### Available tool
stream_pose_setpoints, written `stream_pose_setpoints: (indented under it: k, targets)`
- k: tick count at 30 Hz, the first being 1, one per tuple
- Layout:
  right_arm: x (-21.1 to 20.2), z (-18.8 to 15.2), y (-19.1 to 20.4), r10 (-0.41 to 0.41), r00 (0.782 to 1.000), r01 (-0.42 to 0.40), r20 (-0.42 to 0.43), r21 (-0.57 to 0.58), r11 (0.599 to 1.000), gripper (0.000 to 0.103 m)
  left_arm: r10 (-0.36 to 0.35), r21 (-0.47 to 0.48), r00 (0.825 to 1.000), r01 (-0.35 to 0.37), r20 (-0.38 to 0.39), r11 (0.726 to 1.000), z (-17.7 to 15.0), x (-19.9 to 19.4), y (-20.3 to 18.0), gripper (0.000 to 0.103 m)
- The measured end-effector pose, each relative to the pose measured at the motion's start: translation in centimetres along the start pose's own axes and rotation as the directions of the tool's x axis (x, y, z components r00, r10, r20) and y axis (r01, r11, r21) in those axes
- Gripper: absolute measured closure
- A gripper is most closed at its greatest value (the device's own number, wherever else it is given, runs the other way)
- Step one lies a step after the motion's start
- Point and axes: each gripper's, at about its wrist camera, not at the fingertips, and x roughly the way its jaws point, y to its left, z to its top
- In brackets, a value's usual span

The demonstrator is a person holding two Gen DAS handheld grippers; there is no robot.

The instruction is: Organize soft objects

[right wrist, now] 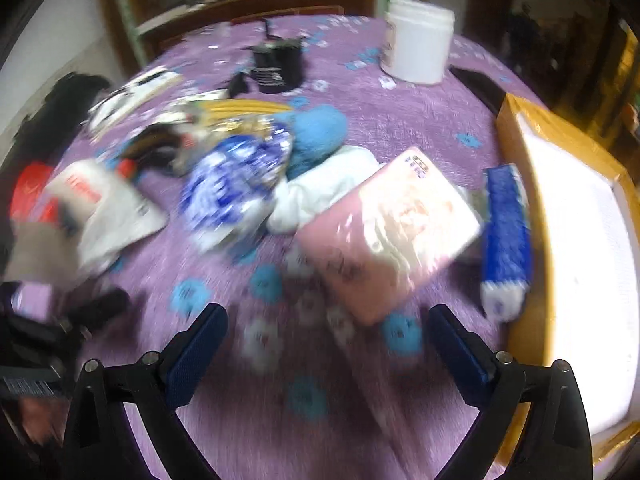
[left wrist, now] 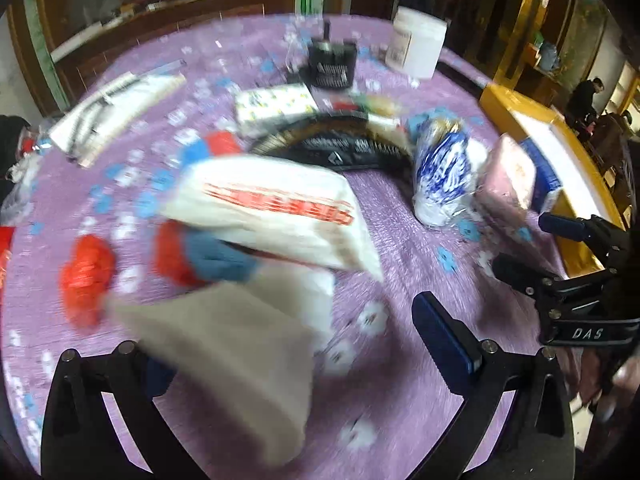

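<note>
Motion blur everywhere, both views smeared. Left gripper (left wrist: 280, 344) has jaws spread wide; a beige soft pack (left wrist: 240, 360) sits at its left finger, which is mostly covered by it, so whether that pack is gripped or just lying in front I cannot tell. Right finger pad (left wrist: 444, 336) stands clear of it, nothing touching.

Right gripper (right wrist: 324, 344) is wide open and empty, hanging over bare purple tablecloth (right wrist: 240, 420) near the front edge, aimed toward the pink tissue pack (right wrist: 388, 232). Likely the next pick, since that pack lies nearest the yellow box (right wrist: 516, 128) at the right edge of the table, which looks like the collecting spot.

Other soft items are heaped mid-table: white pack with red print (left wrist: 272, 212), blue-and-white patterned bag (right wrist: 236, 176), blue plush (right wrist: 316, 136), white cloth (right wrist: 328, 188), dark blue pack (right wrist: 504, 232) just beside the box wall. White jar (right wrist: 416, 44) and black case (right wrist: 276, 68) stand at the far edge, apart from the pile.

Hard to read: red item (left wrist: 86, 280) at the left edge, print on all packs, box interior washed out white, box cut off by frame.
</note>
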Motion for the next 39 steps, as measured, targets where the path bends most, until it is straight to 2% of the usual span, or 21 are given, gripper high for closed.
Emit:
stream_pose_setpoints:
  k: [3, 6, 8, 11, 16, 19, 20, 21, 22, 25, 28, 31, 34, 35, 36, 39]
  targets:
    - [-2.2, -1.4, -0.3, 0.086, 0.995, -0.085, 0.052, -0.029, 0.996, 0.006, 0.03, -0.03, 0.998, -0.028, 0.049, 0.999, -0.3, -2.6, 2.3, 0.0]
    - [-3.9, -2.3, -0.5, 0.18, 0.978, -0.177, 0.104, -0.039, 0.984, 0.015, 0.084, -0.108, 0.994, -0.076, 0.071, 0.991, 0.0, -3.7, 6.1, 0.0]
    - [-4.9, -2.6, -0.6, 0.214, 0.967, -0.21, 0.138, -0.047, 0.977, 0.018, 0.104, -0.184, 0.993, -0.092, 0.057, 0.979, -0.1, -3.4, 8.9, 0.0]
    - [-6.0, -3.1, -0.7, 0.246, 0.951, -0.24, 0.185, -0.054, 0.969, 0.019, 0.106, -0.255, 0.994, -0.102, 0.006, 0.961, -0.1, -1.8, 11.6, 0.009]
    - [-6.0, -3.2, -1.2, 0.263, 0.945, -0.26, 0.193, -0.042, 0.965, 0.019, 0.142, -0.268, 0.989, -0.144, -0.027, 0.952, 0.6, 0.5, 13.1, 0.011]
    - [-6.0, -3.5, -1.4, 0.289, 0.94, -0.288, 0.182, -0.034, 0.957, 0.019, 0.156, -0.259, 0.987, -0.16, -0.036, 0.952, 1.2, 1.7, 13.5, 0.014]
    - [-6.0, -3.6, -1.4, 0.297, 0.938, -0.295, 0.178, -0.035, 0.955, 0.019, 0.161, -0.243, 0.986, -0.166, -0.04, 0.956, 1.6, 2.4, 13.4, 0.029]
    - [-5.9, -3.7, -1.2, 0.305, 0.936, -0.303, 0.173, -0.04, 0.952, 0.019, 0.165, -0.238, 0.985, -0.173, -0.051, 0.956, 1.5, 2.7, 13.2, 0.053]
    - [-6.0, -3.6, -0.9, 0.314, 0.934, -0.311, 0.168, -0.049, 0.949, 0.019, 0.17, -0.242, 0.983, -0.183, -0.071, 0.953, 1.4, 3.2, 13.4, 0.061]
    - [-6.3, -3.4, 0.7, 0.36, 0.921, -0.35, 0.146, -0.09, 0.932, 0.019, 0.182, -0.221, 0.982, -0.189, -0.051, 0.957, 1.1, 2.8, 12.8, 0.064]
    - [-6.5, -3.0, 2.9, 0.43, 0.897, -0.416, 0.104, -0.135, 0.899, 0.019, 0.176, -0.208, 0.984, -0.176, -0.022, 0.962, 0.3, 1.6, 12.4, 0.065]
    - [-6.4, -2.1, 5.9, 0.502, 0.864, -0.487, 0.039, -0.186, 0.853, 0.02, 0.153, -0.215, 0.988, -0.146, 0.017, 0.965, -0.4, 0.2, 12.7, 0.065]
    - [-5.0, -0.8, 8.8, 0.571, 0.82, -0.568, -0.039, -0.17, 0.805, 0.019, 0.137, -0.231, 0.99, -0.123, 0.045, 0.965, -0.8, -1.1, 13.2, 0.065]
    - [-4.5, -0.5, 9.9, 0.576, 0.815, -0.576, -0.055, -0.174, 0.799, 0.018, 0.133, -0.234, 0.99, -0.117, 0.054, 0.965, -1.0, -1.5, 13.4, 0.065]
    - [-3.9, -0.2, 11.2, 0.556, 0.828, -0.558, -0.07, -0.193, 0.807, 0.018, 0.129, -0.233, 0.99, -0.112, 0.057, 0.966, -1.0, -1.6, 13.4, 0.065]
    - [-2.6, 0.2, 14.1, 0.523, 0.846, -0.53, -0.103, -0.264, 0.806, 0.018, 0.11, -0.233, 0.992, -0.094, 0.056, 0.968, -1.4, -1.6, 13.5, 0.064]
